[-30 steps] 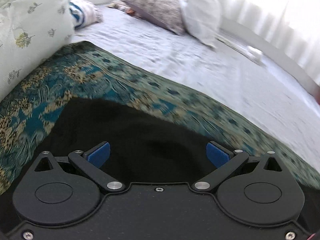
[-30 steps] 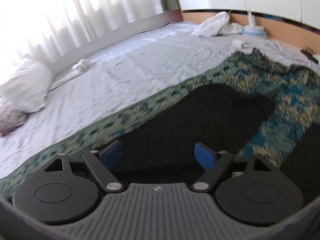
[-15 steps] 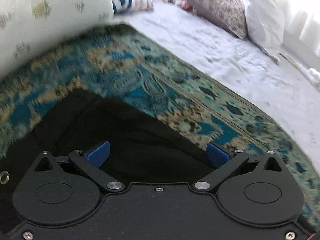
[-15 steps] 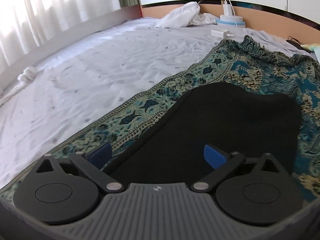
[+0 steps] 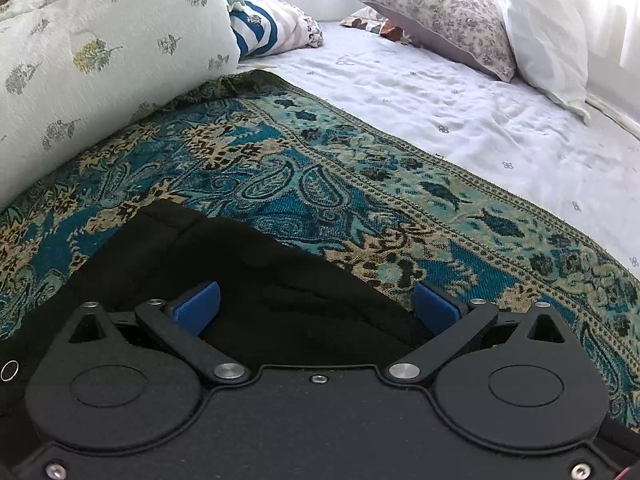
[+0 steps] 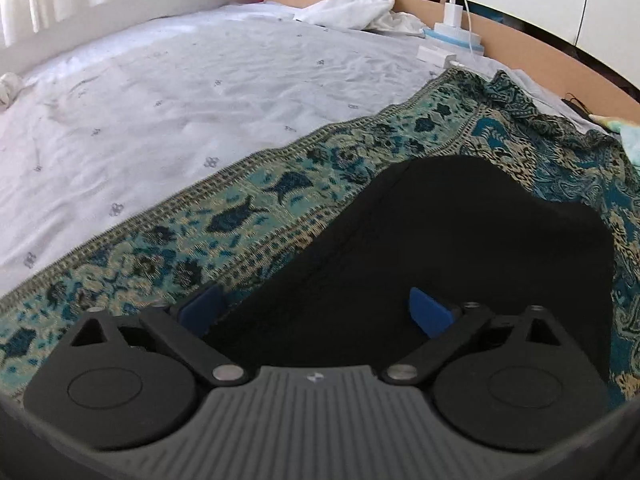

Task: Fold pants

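Black pants (image 5: 248,264) lie flat on a teal and gold patterned throw (image 5: 320,184) spread over the bed. In the left wrist view my left gripper (image 5: 316,306) is open, its blue pads wide apart, low over one end of the pants. In the right wrist view the pants (image 6: 460,248) stretch away to the right on the throw (image 6: 240,232). My right gripper (image 6: 316,308) is open just above the pants' near left edge. Neither gripper holds anything.
A white sheet (image 5: 460,112) covers the bed beyond the throw. A floral duvet (image 5: 80,60), a striped cushion (image 5: 272,28) and pillows (image 5: 540,28) lie at the far end. In the right wrist view a white cloth (image 6: 356,8) and a charger (image 6: 452,12) sit by the wooden edge.
Both grippers have swung and dropped closer to the pants; the left view turned towards the duvet, the right view towards the pants' far end. Both jaws stayed open.
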